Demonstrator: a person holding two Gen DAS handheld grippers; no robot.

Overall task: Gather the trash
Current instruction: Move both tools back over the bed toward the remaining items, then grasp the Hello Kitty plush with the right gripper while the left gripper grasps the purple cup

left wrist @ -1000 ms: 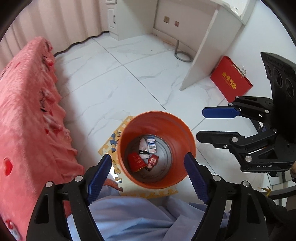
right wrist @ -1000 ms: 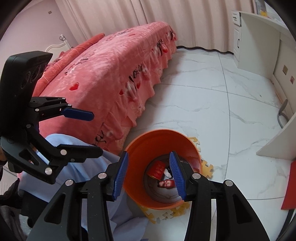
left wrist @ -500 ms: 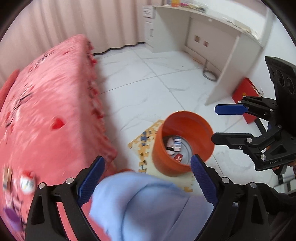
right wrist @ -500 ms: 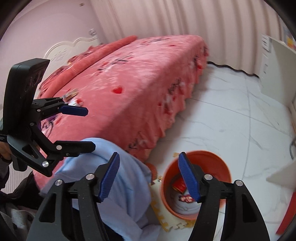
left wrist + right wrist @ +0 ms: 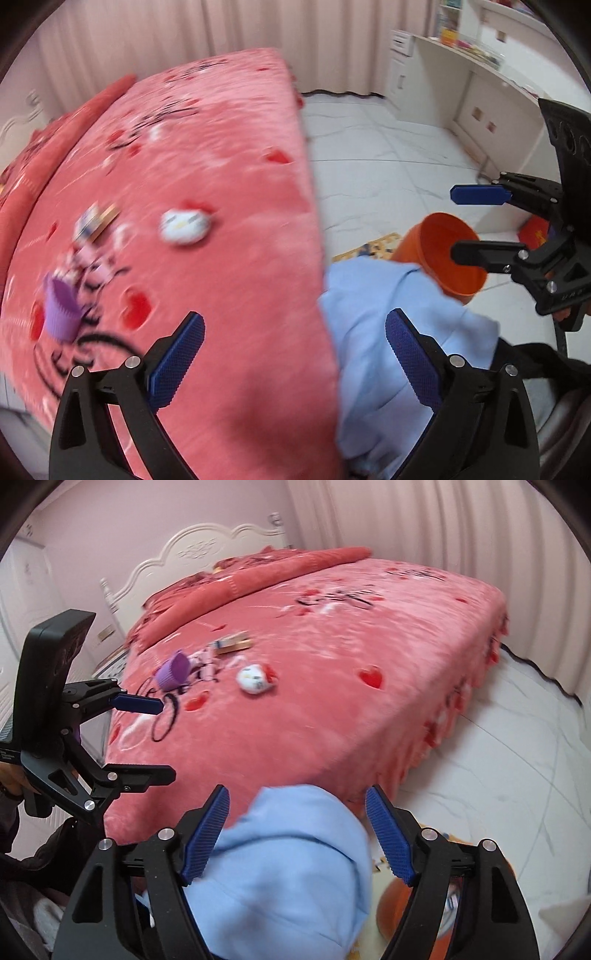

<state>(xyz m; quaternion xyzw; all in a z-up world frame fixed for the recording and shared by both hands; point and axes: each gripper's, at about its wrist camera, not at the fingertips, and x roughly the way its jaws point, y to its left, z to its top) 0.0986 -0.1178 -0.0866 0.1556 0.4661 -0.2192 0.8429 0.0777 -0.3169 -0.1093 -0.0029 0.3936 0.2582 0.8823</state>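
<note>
An orange bin stands on the floor beside the pink bed; its edge shows low in the right wrist view. On the bed lie a purple ribbed cup, a white round wrapper, a flat box and small pink scraps. My left gripper is open and empty over the bed's edge. My right gripper is open and empty, above a blue-clad knee.
The person's light blue knee lies between bed and bin. A white desk and a red bag stand at the right. White marble floor runs along the bed. A white headboard is at the back.
Both grippers have swung up and left, from over the bin to face the bed top. The right gripper's jaws have opened wider. The bin has dropped toward the frame edges.
</note>
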